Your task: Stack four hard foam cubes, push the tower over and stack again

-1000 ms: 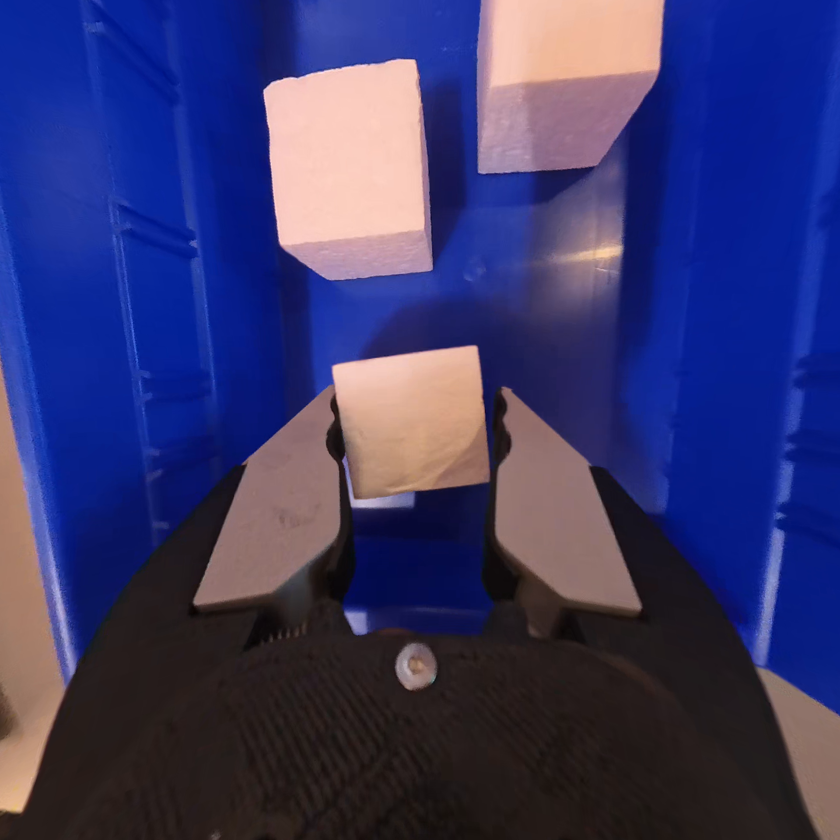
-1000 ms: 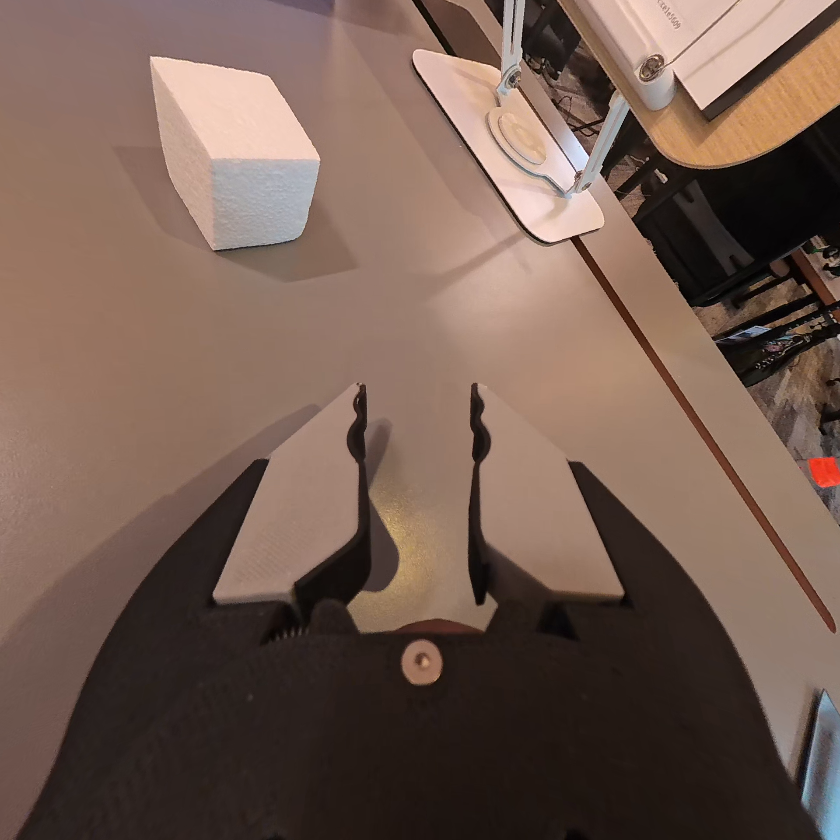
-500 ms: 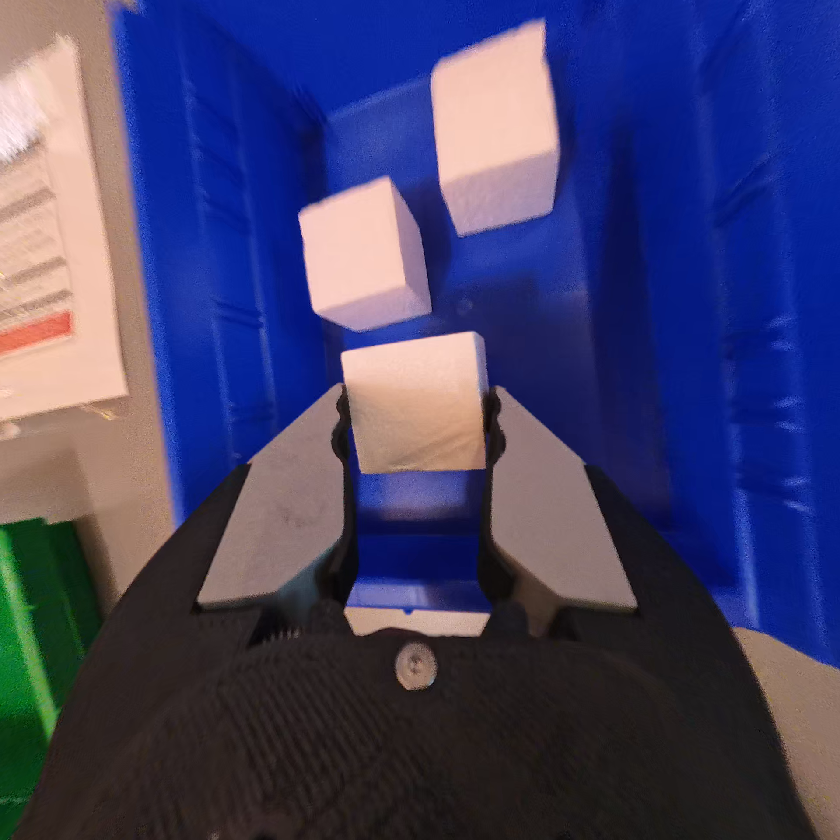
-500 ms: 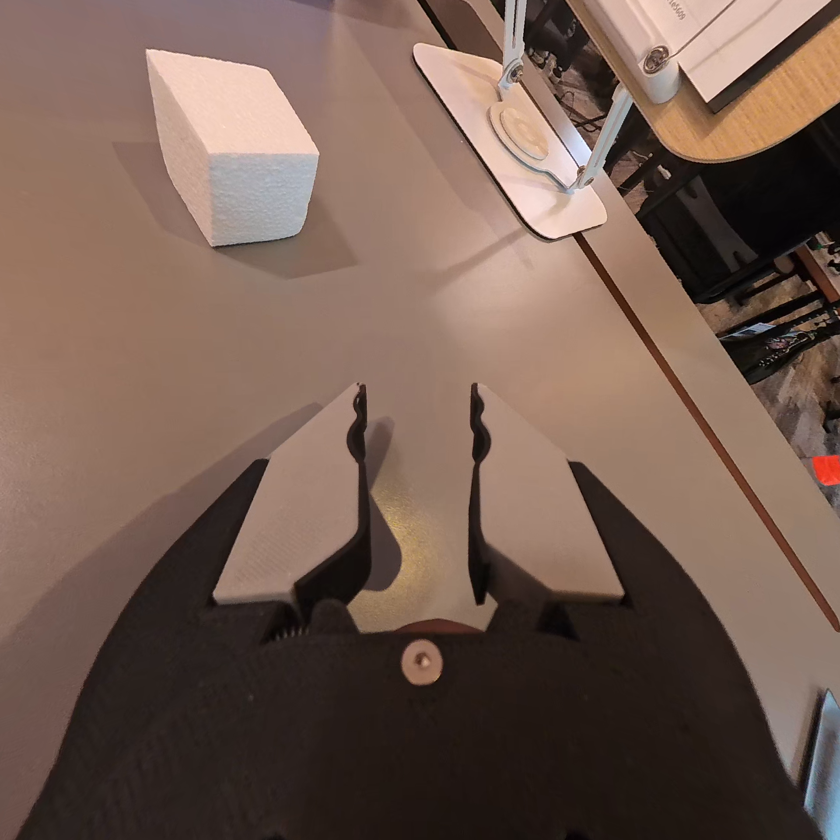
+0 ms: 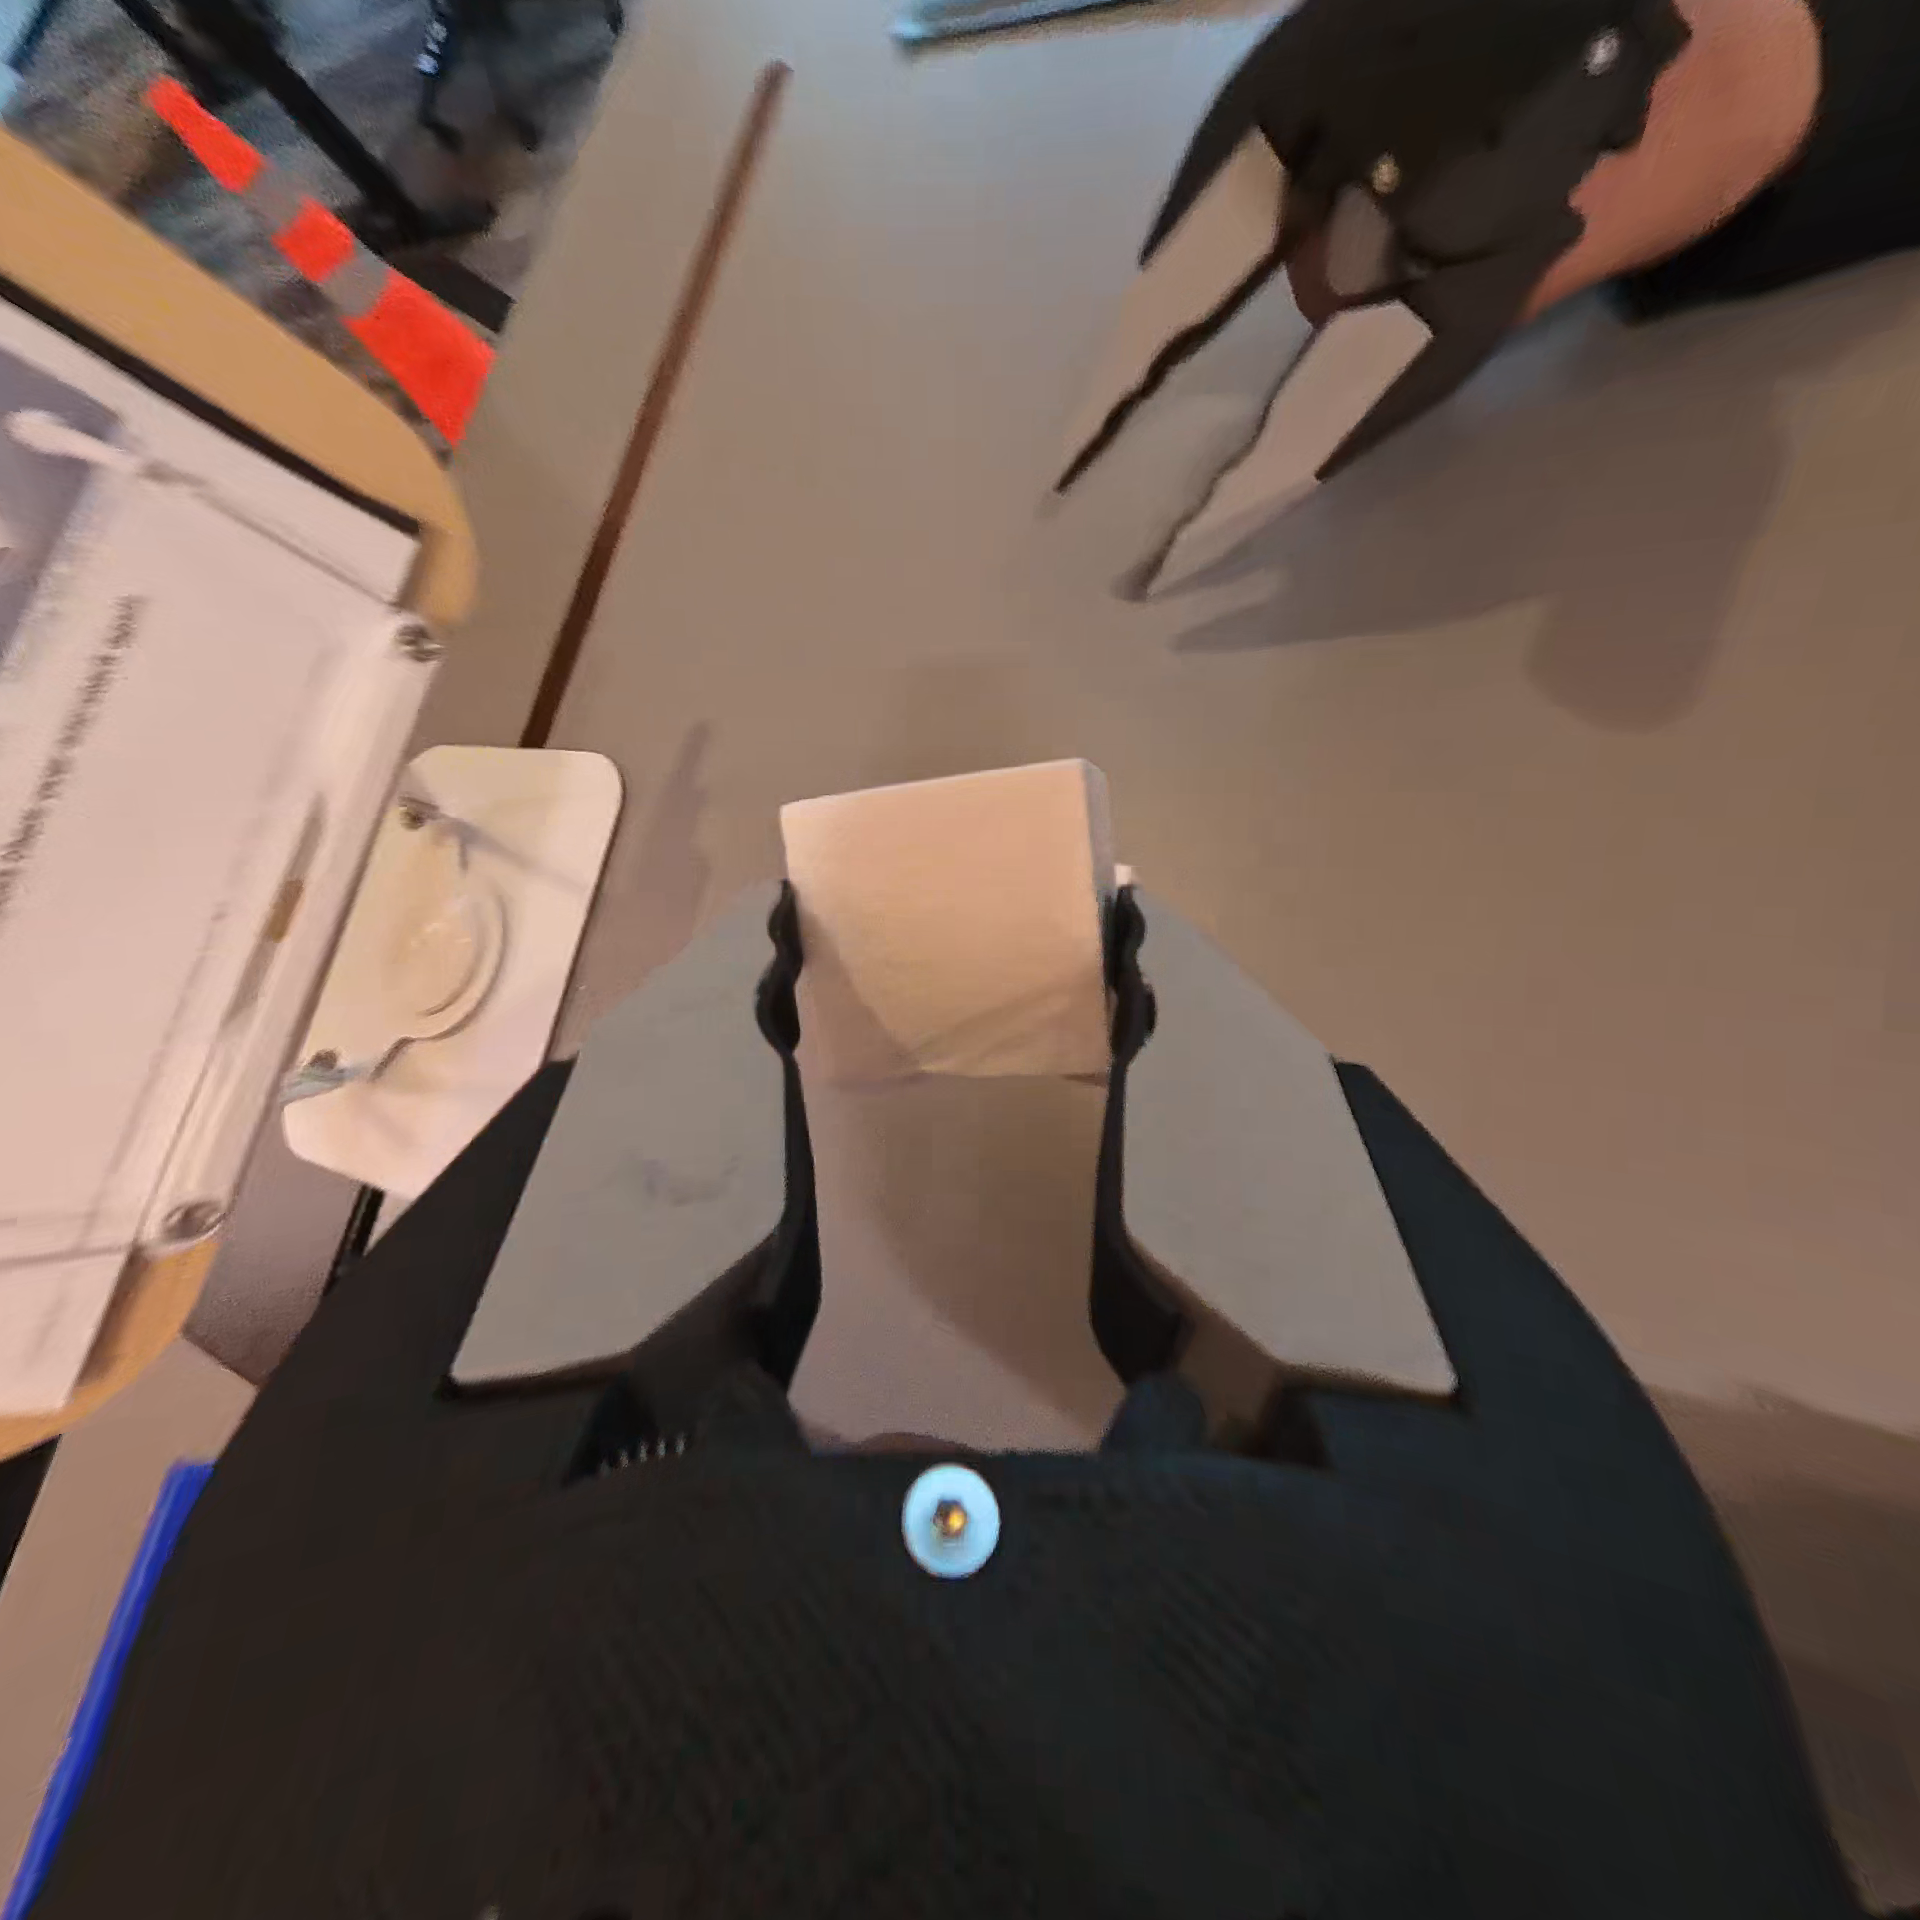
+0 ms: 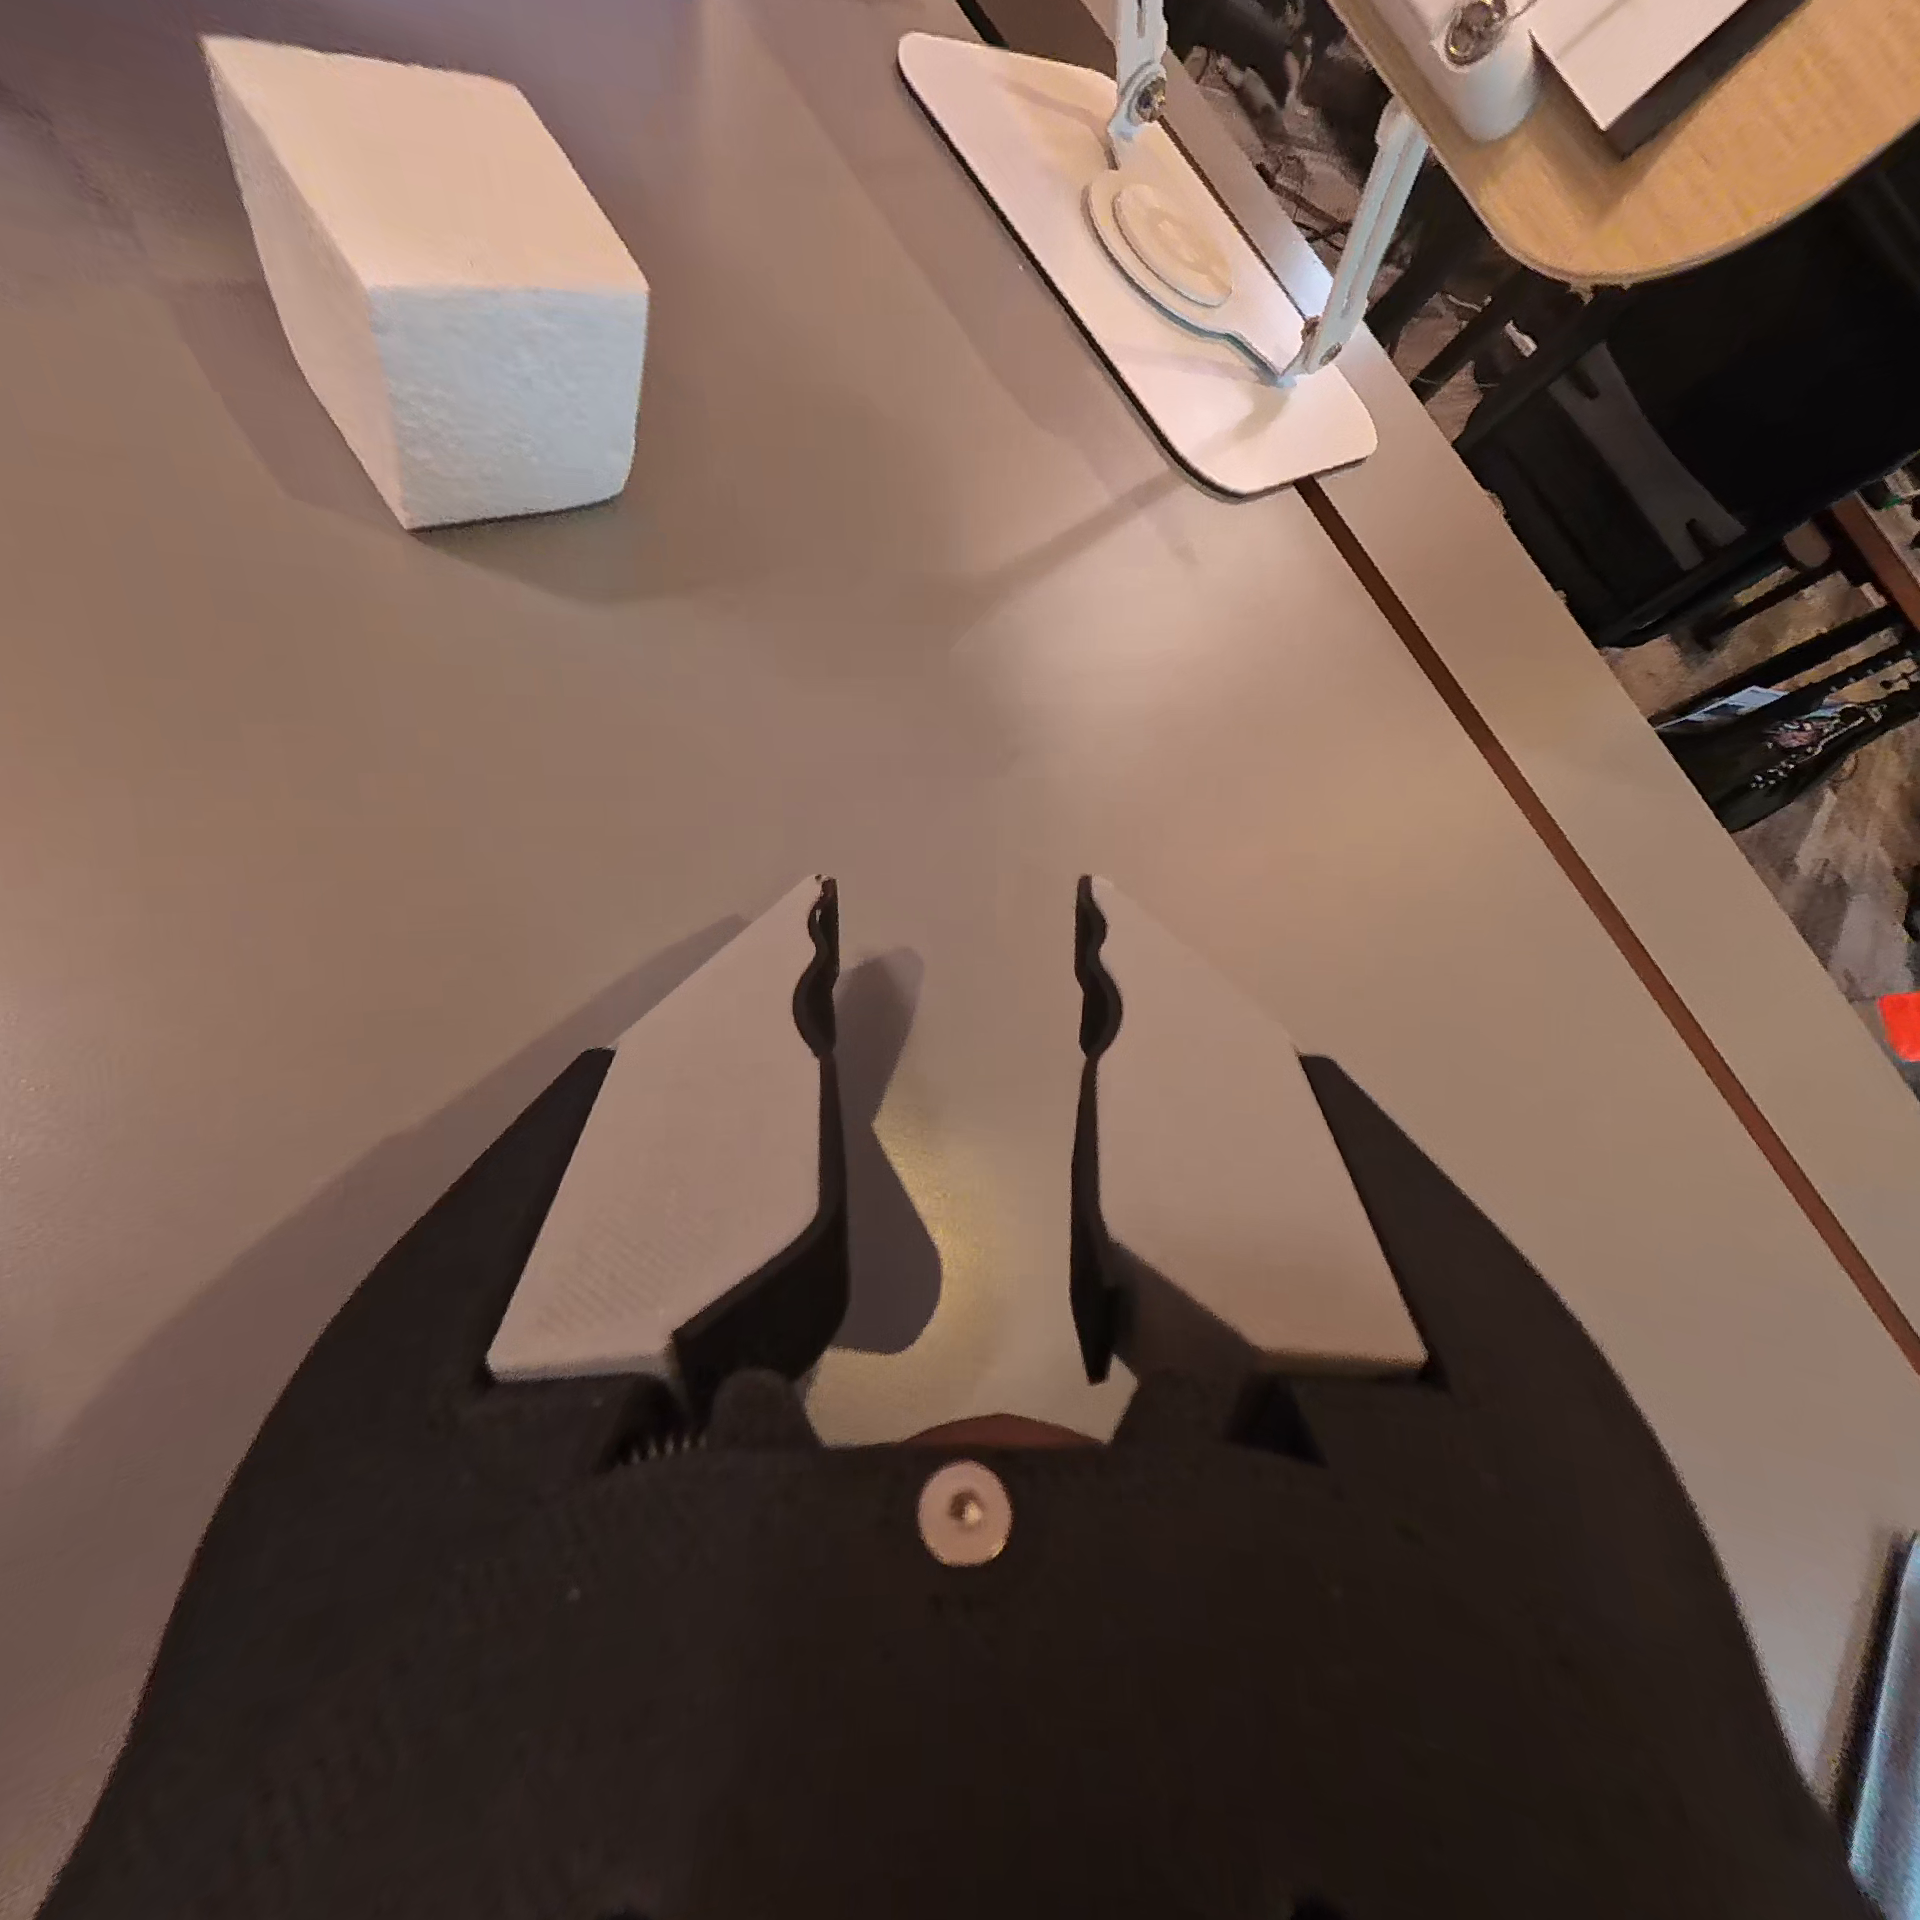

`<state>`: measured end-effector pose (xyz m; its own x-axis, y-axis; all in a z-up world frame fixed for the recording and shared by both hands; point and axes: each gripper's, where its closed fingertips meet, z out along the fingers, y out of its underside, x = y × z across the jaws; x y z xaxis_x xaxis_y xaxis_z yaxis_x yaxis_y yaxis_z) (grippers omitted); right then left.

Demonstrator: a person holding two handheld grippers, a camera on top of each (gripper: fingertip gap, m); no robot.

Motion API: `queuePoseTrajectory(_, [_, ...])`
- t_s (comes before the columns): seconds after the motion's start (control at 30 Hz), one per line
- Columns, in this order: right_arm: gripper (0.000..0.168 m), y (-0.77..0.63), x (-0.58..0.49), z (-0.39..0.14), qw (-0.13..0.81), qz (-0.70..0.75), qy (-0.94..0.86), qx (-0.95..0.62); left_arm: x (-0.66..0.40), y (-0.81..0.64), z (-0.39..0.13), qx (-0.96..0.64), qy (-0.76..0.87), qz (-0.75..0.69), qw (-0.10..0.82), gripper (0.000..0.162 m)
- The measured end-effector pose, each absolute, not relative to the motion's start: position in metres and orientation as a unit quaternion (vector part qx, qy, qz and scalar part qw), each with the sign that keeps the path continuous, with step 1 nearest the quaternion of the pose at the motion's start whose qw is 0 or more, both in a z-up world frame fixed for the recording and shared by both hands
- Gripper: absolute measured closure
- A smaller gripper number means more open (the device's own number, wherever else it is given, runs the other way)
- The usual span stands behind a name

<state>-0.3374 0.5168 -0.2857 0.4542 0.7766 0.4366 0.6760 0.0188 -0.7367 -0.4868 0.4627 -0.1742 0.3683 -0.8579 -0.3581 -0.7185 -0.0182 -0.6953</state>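
Observation:
My left gripper (image 5: 951,940) is shut on a white foam cube (image 5: 945,914) and holds it above the grey table (image 5: 1455,935). My right gripper (image 6: 951,914) is open and empty, low over the table. A second white foam cube (image 6: 436,281) sits on the table ahead and to the left of the right gripper, well apart from it. The right gripper also shows in the left wrist view (image 5: 1226,457) at the upper right, held by a hand.
A white lamp base (image 6: 1132,260) lies on the table near its edge, also seen in the left wrist view (image 5: 457,956). A blue bin corner (image 5: 114,1662) shows at lower left. A wooden side table (image 6: 1662,156) with white sheets stands beyond the edge. A brown seam (image 6: 1610,904) crosses the table. My right fingertips sit around 20 cm from my left ones.
My left gripper has lifted the cube out of the blue bin and swung over the grey table. The right gripper has stayed in place, drifting slightly toward the cube on the table.

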Motion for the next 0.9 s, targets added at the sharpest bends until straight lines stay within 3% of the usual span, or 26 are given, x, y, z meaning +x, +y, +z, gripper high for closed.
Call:
queuePoseTrajectory(0.23, [0.125,0.515,-0.34,-0.291,0.479,0.061,-0.528,-0.699,-0.468,0.466,-0.209,-0.677,0.589,-0.141,0.418,0.104])
queuePoseTrajectory(0.47, [0.125,0.508,-0.348,-0.296,0.472,0.061,-0.544,-0.691,-0.473,0.467,-0.206,-0.689,0.632,-0.166,0.315,0.104])
queuePoseTrajectory(0.63, [0.125,0.511,-0.346,-0.301,0.464,0.073,-0.534,-0.703,-0.452,0.476,-0.192,-0.644,0.665,-0.114,0.361,0.104])
queuePoseTrajectory(0.9, [0.125,0.51,-0.347,-0.299,0.467,0.089,-0.526,-0.705,-0.461,0.476,-0.203,-0.627,0.699,-0.056,0.339,0.104])
